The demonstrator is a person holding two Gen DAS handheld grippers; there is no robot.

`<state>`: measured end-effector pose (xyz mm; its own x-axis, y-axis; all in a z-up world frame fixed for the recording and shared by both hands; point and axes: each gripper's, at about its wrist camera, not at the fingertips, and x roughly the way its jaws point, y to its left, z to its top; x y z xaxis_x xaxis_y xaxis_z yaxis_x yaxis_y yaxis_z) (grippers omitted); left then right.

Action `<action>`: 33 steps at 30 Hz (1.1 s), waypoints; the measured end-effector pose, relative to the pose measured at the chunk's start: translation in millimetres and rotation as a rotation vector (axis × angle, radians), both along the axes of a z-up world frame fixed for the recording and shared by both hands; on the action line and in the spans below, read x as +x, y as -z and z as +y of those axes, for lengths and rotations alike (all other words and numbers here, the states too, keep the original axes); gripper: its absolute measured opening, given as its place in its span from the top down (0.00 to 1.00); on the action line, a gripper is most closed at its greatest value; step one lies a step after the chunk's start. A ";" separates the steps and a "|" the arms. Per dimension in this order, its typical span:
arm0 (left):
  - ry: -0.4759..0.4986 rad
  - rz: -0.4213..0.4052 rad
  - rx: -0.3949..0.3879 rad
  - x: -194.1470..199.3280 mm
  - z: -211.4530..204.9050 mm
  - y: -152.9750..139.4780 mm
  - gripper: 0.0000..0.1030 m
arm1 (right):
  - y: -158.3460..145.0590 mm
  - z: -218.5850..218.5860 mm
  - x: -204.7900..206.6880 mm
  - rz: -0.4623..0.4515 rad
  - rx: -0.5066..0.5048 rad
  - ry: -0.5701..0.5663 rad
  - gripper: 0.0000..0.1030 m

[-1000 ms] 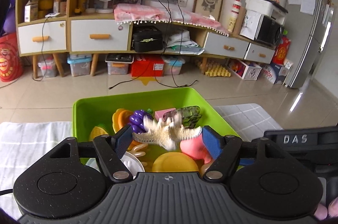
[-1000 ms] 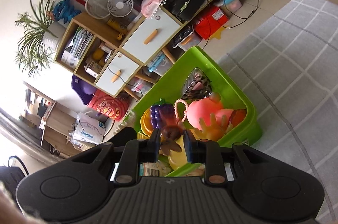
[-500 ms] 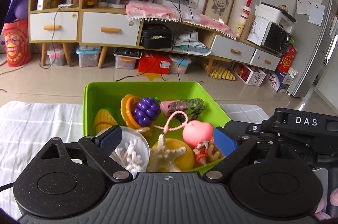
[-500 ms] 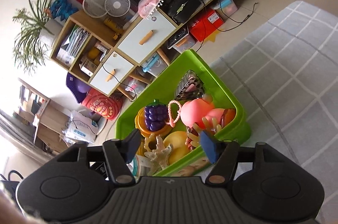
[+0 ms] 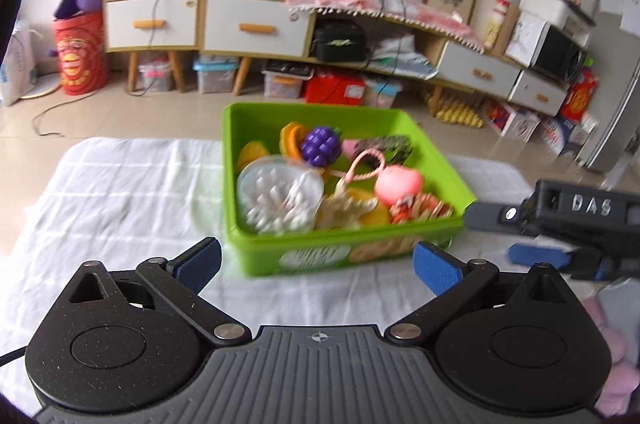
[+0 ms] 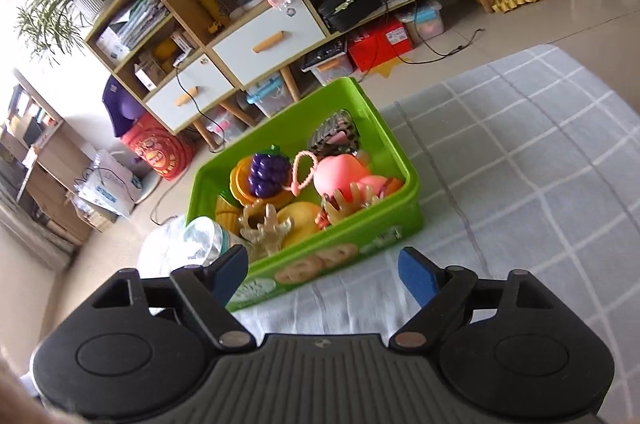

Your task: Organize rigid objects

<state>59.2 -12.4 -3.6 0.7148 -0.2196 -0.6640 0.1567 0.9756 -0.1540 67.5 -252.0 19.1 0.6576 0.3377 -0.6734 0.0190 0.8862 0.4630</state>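
White checked cloth (image 5: 120, 191) covers the surface, and behind it a long wooden sideboard (image 5: 256, 23) with white drawers runs along the wall.

At the left, the left tongs (image 5: 316, 260) stand wide apart with nothing between them; their jaws have just been opening. Just ahead of them sits the green bin (image 5: 340, 256), a shallow square tub with a printed near wall, resting on the cloth. Inside it, from left to right in the left wrist view: a round clear tub of cotton swabs (image 5: 280, 195) in the near left corner, orange toy slices (image 5: 290, 139) behind it, a purple toy grape bunch (image 5: 321, 146), a pale starfish (image 5: 346, 209) lying by the near wall, a pink looped cord (image 5: 366, 165), a soft pink round toy (image 5: 398, 181) and a dark patterned piece (image 5: 386, 143) at the back.

To the right, beside the bin's near right corner, come the right tongs (image 6: 322, 274), also parted and empty, their jaws likewise just opening. In the right wrist view the starfish (image 6: 266, 226) lies inside the bin, close to the near wall.
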 end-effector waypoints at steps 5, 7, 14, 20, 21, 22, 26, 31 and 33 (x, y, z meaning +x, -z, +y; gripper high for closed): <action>-0.028 0.030 0.057 -19.9 -2.4 -7.8 0.02 | -14.9 4.2 -19.1 -0.001 -0.090 -0.047 0.39; -0.038 0.049 0.074 -29.7 -4.2 -7.7 0.02 | -19.5 7.8 -30.0 -0.011 -0.150 -0.074 0.36; -0.130 0.139 0.106 -51.4 -4.8 -0.2 0.02 | -19.3 16.0 -62.9 -0.021 -0.264 -0.139 0.33; -0.153 0.162 0.106 -63.2 -3.9 0.8 0.02 | -15.0 23.8 -76.9 -0.036 -0.309 -0.179 0.32; -0.156 0.165 0.105 -64.2 -3.7 1.3 0.02 | -15.3 24.1 -77.8 -0.040 -0.311 -0.179 0.32; -0.158 0.169 0.101 -65.5 -3.8 1.8 0.02 | -15.8 24.7 -79.1 -0.042 -0.312 -0.181 0.32; -0.167 0.180 0.096 -68.4 -4.3 5.4 0.02 | -15.3 23.4 -79.0 -0.057 -0.336 -0.180 0.32; -0.174 0.212 0.080 -68.1 1.2 10.9 0.02 | -9.6 17.0 -78.5 -0.045 -0.362 -0.174 0.32; -0.185 0.217 0.073 -67.6 2.8 11.1 0.02 | -7.6 14.1 -78.7 -0.037 -0.365 -0.172 0.32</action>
<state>-8.3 -9.6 -14.7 0.5782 -0.0449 -0.8147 -0.0541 0.9942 -0.0932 -11.3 -237.9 26.7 0.6383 0.1878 -0.7466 -0.1548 0.9813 0.1145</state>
